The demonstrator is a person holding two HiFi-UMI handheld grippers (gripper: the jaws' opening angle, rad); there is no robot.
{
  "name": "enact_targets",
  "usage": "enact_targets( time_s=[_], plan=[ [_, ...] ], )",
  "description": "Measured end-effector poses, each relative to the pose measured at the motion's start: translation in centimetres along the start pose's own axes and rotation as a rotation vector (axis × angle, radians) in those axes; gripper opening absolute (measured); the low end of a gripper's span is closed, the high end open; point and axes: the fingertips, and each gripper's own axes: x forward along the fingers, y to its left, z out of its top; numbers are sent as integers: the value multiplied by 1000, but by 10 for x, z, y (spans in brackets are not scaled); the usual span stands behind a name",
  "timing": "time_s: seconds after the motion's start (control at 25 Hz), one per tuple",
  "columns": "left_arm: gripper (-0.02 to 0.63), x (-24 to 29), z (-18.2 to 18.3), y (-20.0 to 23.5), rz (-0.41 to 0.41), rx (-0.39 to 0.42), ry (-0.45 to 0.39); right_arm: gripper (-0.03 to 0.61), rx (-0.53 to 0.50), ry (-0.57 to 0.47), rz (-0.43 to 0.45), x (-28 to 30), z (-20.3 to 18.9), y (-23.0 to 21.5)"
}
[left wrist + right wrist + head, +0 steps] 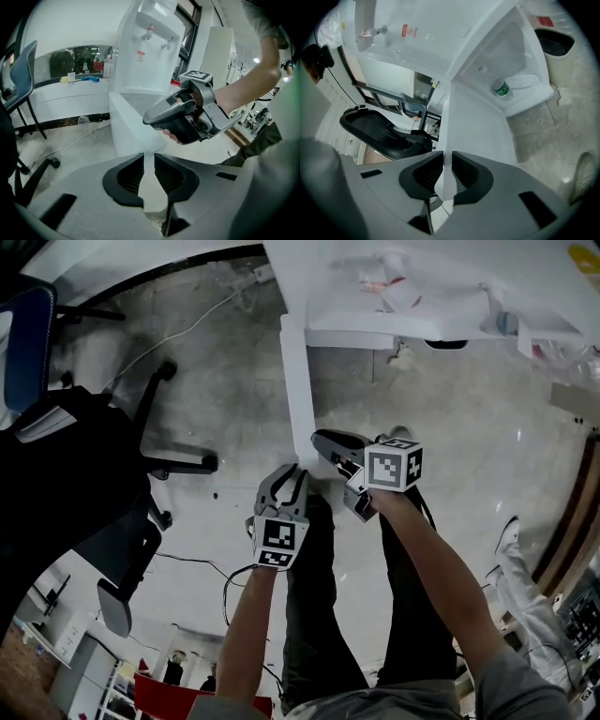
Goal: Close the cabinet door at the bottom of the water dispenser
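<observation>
The white water dispenser (146,44) stands ahead with its bottom cabinet door (125,123) swung open. In the head view the door (296,390) shows edge-on as a narrow white strip. My left gripper (149,157) has the door's free edge between its pads, which lie against both faces. My right gripper (446,157) clasps the same edge (478,126) the same way, a little higher. Seen from the head camera, the left gripper (286,480) and the right gripper (330,457) meet at the door's near end. A green-labelled bottle (502,89) lies inside the open cabinet (520,61).
A black office chair (84,456) stands to the left, with a white cable (187,329) running over the floor behind it. Another person's leg and shoe (514,549) are at the right. A dark bin (555,44) sits beside the dispenser. A white desk (65,93) lines the back wall.
</observation>
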Motion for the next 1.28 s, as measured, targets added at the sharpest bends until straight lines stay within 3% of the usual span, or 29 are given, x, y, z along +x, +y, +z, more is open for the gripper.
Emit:
enact_targets(
  time_s=[0.36,0.56,0.76,0.96,1.28],
  plan=[
    [61,27,16,-34,8,18,40,57,7,-35,-6,-29,13,-17],
    [61,42,25,-51,19,-38,71,58,-9,-69,-34,-49,22,-27],
    [61,55,35,-64,20,-93,93,58,-51,-173,-76,-97,45,-39],
    [63,72,49,-79,33,-180,91,58,-286,-193,-220,-153,52,-66],
    [64,98,73,-95,17,-307,77,60,-571,-109,-375,-181,11,-100]
  ],
)
